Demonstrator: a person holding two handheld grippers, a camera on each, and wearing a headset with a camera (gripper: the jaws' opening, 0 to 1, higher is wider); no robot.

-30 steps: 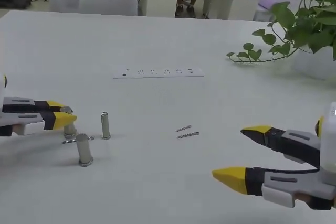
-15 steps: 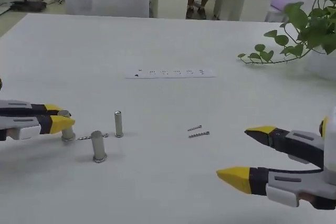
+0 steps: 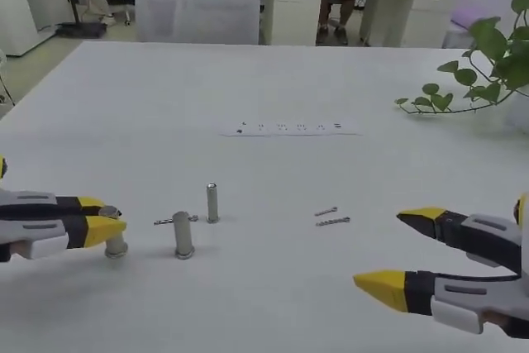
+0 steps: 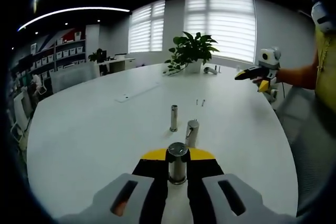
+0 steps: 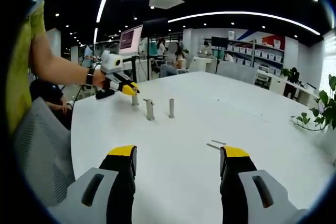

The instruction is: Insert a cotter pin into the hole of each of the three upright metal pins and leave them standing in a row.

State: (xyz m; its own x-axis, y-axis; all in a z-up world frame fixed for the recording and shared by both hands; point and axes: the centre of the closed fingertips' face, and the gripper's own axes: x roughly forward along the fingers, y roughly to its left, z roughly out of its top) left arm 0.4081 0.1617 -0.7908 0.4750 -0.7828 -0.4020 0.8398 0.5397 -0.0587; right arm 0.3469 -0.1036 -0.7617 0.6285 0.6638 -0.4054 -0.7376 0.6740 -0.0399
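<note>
Head view: the left gripper (image 3: 111, 214) was clamped on the leftmost upright metal pin (image 3: 115, 242). The right gripper (image 3: 378, 248), jaws apart, was nearer the two loose cotter pins (image 3: 331, 217), which lay flat on the surface (image 3: 264, 88) between it and the row.

Left gripper view: the pins' holes were too small to make out.

Right gripper view: the cotter pins lay ahead between the open jaws, their long axes roughly crosswise.

No text, label or number is readable here. The bright flat wall screen (image 5: 130, 38), upper left of the right gripper view, is too blurred.
</note>
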